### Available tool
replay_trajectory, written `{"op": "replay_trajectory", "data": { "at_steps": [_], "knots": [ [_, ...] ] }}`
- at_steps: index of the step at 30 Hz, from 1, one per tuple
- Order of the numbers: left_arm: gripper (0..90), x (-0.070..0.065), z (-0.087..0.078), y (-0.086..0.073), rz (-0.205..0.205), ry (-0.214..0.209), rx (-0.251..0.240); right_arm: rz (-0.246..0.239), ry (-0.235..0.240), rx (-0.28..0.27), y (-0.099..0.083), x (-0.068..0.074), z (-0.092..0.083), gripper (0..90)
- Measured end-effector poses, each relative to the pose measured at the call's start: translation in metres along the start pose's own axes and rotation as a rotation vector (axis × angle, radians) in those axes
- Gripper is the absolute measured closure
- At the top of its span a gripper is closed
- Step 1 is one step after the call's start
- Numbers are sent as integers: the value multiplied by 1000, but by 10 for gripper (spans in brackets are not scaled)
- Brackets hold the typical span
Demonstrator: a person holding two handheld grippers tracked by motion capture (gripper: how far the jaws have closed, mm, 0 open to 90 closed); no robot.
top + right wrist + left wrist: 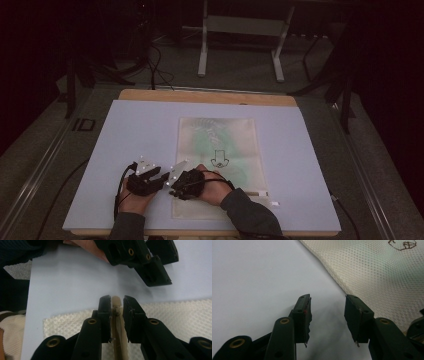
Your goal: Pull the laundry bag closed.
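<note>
From the high view: mesh bag flat on the pale bench, centre to near edge, green contents showing faintly through. Both hands at its near left corner, left gripper beside right gripper.

In the left gripper view: fingers spread, holding nothing, just left of the bag's edge.

In the right gripper view: fingers pinching a stiff beige strip, possibly the zip pull, on the bag's edge. Soft, light, limp netting; best taken by that firmer edge. Contents hard to make out; far room dark.
</note>
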State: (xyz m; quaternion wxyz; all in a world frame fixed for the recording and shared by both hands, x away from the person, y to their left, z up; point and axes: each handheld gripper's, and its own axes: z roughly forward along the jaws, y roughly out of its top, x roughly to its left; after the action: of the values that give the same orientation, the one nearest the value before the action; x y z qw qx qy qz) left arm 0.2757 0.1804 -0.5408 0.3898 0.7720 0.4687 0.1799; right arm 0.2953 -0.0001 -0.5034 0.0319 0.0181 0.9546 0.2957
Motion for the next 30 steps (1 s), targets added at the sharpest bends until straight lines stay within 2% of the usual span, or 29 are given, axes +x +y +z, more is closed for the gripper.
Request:
{"op": "replay_trajectory", "data": {
  "at_steps": [21,26,30],
  "knots": [
    [551,2,-1,0,-16,-2,-12,0,15,40,9,-3,23,772],
    [546,2,-2,0,-21,0,-17,16,25,30,9,-6,24,792],
    [545,2,-2,0,-27,0,-19,8,20,29,9,-6,24,808]
  ]
}}
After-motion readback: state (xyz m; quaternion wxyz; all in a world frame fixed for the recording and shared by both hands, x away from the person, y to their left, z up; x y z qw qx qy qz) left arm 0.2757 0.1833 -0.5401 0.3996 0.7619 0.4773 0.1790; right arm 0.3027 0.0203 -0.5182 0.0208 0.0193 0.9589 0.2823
